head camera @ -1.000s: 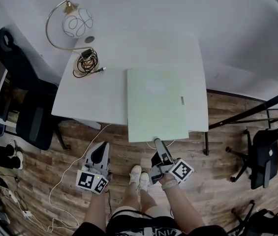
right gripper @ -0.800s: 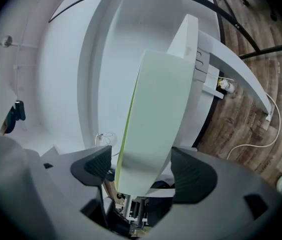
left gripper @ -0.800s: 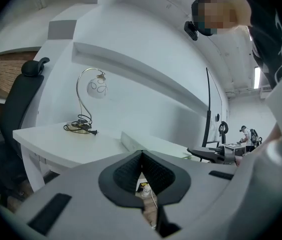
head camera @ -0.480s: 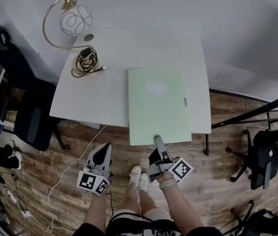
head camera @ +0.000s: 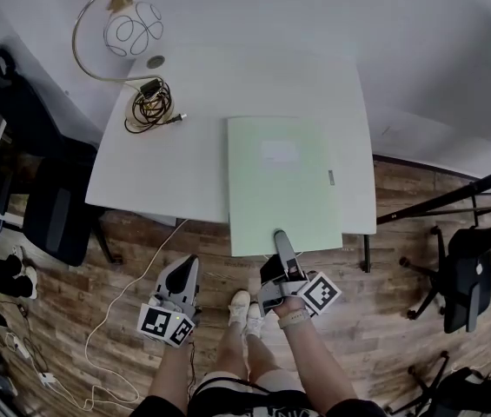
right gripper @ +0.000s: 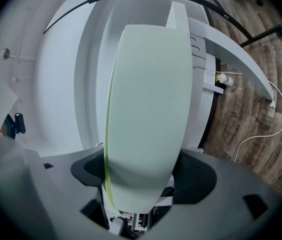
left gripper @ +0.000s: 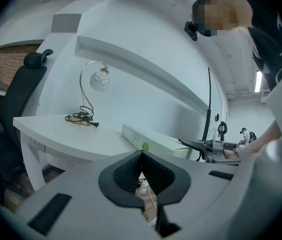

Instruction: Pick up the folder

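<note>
R gripper [head camera: 278,240] clamped on near edge of green folder [head camera: 281,181] — folder sits on white table [head camera: 167,163], overhanging its front edge. L gripper [head camera: 186,268] jaws together, empty — off the table.

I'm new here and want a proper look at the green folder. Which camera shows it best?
The head view: the whole folder lies on the white table, the right tongs at its near edge. The right gripper view shows it huge and warped between the jaws; the left gripper view only a thin edge.
</note>
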Action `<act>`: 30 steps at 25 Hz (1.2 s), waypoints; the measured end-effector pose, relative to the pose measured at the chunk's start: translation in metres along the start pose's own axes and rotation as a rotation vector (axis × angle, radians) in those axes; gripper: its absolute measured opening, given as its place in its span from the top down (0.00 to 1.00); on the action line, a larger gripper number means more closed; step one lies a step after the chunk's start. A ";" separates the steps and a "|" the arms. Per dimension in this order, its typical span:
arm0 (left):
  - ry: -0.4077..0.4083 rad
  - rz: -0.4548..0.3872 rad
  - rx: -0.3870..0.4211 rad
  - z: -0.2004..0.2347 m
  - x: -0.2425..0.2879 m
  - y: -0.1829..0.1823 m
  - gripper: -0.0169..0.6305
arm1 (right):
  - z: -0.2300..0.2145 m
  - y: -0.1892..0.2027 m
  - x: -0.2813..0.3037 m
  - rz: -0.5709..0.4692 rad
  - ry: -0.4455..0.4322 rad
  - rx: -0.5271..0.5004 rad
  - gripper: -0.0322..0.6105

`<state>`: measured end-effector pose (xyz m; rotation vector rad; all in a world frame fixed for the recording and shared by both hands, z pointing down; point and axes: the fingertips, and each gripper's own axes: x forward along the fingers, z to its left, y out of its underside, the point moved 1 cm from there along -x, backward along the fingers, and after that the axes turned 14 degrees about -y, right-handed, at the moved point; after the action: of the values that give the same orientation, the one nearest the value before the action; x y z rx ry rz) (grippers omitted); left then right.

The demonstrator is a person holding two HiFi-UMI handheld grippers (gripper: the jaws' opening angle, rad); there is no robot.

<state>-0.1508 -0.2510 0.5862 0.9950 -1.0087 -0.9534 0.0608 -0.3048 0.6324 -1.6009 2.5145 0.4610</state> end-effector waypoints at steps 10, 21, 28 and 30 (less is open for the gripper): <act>0.016 0.021 -0.013 0.001 -0.005 0.009 0.95 | -0.012 -0.001 0.005 -0.047 0.015 0.082 0.45; 0.031 -0.015 0.005 0.006 -0.004 -0.002 0.95 | -0.008 -0.010 -0.001 -0.008 0.046 0.027 0.49; 0.041 -0.030 0.004 0.000 0.000 -0.019 0.95 | 0.006 -0.025 0.001 0.016 0.041 -0.033 0.49; 0.042 -0.032 0.004 -0.002 0.002 -0.025 0.95 | 0.011 -0.030 0.001 0.036 0.048 -0.059 0.49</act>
<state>-0.1526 -0.2591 0.5620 1.0339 -0.9622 -0.9533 0.0871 -0.3137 0.6163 -1.6081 2.5929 0.5112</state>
